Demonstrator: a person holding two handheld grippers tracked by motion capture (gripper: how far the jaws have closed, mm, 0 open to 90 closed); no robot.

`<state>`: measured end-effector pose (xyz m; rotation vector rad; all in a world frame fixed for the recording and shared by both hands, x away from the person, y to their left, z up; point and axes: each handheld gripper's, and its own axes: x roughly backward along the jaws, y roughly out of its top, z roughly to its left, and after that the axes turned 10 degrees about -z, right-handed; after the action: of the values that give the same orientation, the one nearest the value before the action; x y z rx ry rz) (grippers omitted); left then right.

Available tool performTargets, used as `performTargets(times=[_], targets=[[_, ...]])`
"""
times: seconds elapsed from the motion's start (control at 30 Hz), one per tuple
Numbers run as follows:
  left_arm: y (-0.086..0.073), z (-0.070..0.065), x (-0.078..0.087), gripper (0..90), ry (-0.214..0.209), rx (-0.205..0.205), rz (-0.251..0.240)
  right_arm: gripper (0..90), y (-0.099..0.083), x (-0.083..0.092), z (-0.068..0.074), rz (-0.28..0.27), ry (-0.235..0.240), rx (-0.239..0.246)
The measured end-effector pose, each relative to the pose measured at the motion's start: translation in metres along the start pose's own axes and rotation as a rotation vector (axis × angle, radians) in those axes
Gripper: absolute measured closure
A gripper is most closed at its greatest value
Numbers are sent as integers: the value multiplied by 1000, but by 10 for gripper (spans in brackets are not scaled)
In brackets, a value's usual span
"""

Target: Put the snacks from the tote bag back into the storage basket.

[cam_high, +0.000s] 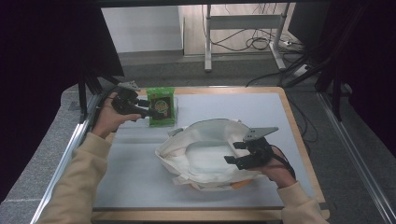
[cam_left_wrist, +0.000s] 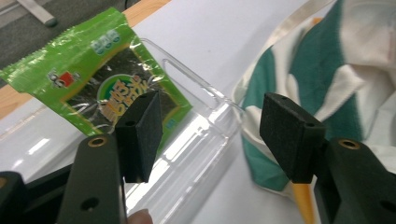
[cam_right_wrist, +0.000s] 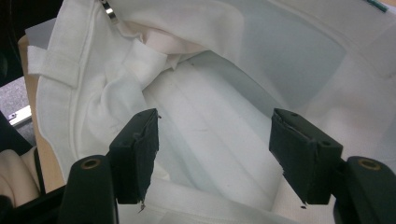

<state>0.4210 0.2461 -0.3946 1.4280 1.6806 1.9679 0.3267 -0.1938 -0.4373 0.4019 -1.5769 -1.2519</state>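
A green seaweed snack packet (cam_high: pixel 161 106) (cam_left_wrist: pixel 88 70) rests against a clear plastic holder (cam_left_wrist: pixel 201 135) at the back left of the grey mat. My left gripper (cam_high: pixel 147 108) (cam_left_wrist: pixel 212 135) is right beside the packet, open, with nothing pressed between its pads; one pad overlaps the packet's lower corner in the left gripper view. A white tote bag (cam_high: pixel 205 154) (cam_left_wrist: pixel 327 70) lies mouth-up in the middle. My right gripper (cam_high: pixel 232 152) (cam_right_wrist: pixel 212 154) hovers open at the bag's right rim, looking down into the white bag interior (cam_right_wrist: pixel 224 93).
The grey mat (cam_high: pixel 261 112) covers a wooden table with its edge at the right (cam_high: pixel 294 126). A metal rail (cam_high: pixel 70 149) runs along the left side. Beyond the table stand desk legs and cables on the floor (cam_high: pixel 252 42).
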Motion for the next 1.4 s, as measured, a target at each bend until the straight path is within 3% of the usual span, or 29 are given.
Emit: performTargets(times=[0.23, 0.57, 0.77, 0.87, 1.4], targets=[[-13, -22, 10, 384, -12, 1, -31, 328, 1, 1, 0, -6, -9, 1], [-37, -56, 18, 382, -4, 3, -23, 328, 5, 6, 0, -22, -28, 6], [-51, -71, 20, 375, -31, 14, -34, 327, 5, 11, -3, -37, -44, 1], [-54, -74, 20, 366, -19, 4, -12, 325, 5, 13, -5, -46, -51, -3], [-62, -78, 28, 367, -11, 19, -35, 322, 3, 19, -9, -67, -86, -14]])
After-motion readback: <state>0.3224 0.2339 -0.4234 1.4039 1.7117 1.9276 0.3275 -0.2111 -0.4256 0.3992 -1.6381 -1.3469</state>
